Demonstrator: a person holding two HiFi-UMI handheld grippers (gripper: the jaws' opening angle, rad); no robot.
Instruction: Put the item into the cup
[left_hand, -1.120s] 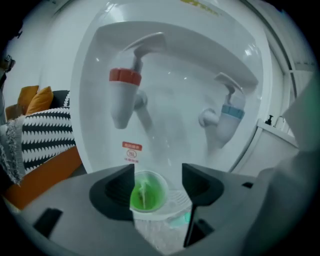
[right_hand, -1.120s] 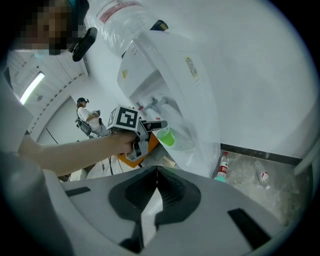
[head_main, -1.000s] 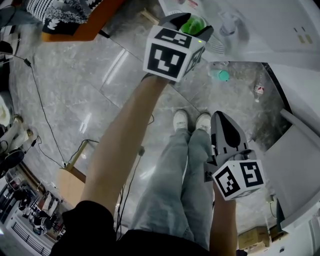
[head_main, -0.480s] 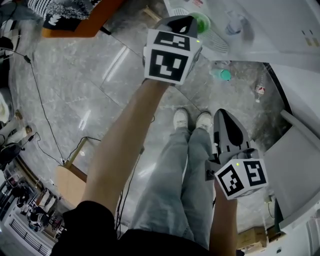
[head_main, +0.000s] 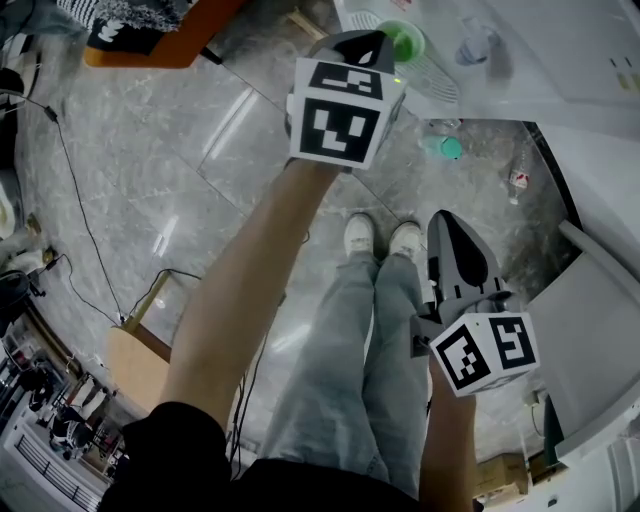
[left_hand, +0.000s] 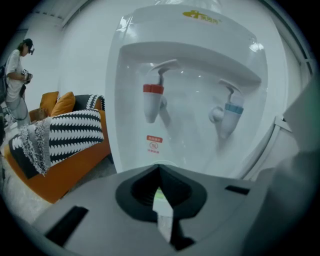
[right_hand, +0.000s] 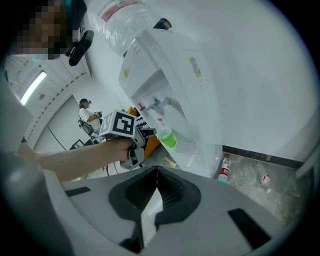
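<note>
A translucent green cup (head_main: 405, 42) (right_hand: 167, 137) stands on the drip tray (head_main: 437, 78) of a white water dispenser (left_hand: 190, 90), below its red tap (left_hand: 152, 102). My left gripper (head_main: 372, 40) (left_hand: 159, 167) reaches out to the cup's near rim. Its jaws are pressed together, and a sliver of green shows in the slit between them. From the right gripper view, the left gripper (right_hand: 141, 137) touches the cup's left side. My right gripper (head_main: 447, 222) (right_hand: 157, 170) hangs low by the person's legs, shut and holding nothing. No other item shows.
The dispenser also has a blue tap (left_hand: 231, 117). Plastic bottles (head_main: 440, 150) (right_hand: 225, 167) lie on the grey floor by its base. An orange sofa (left_hand: 60, 165) with a striped blanket stands left of it. Cables (head_main: 90, 250) and a cardboard box (head_main: 140, 365) lie farther left.
The left gripper's jaws stood wide apart on either side of the cup a second ago and have since closed at its rim. The right gripper has not moved.
</note>
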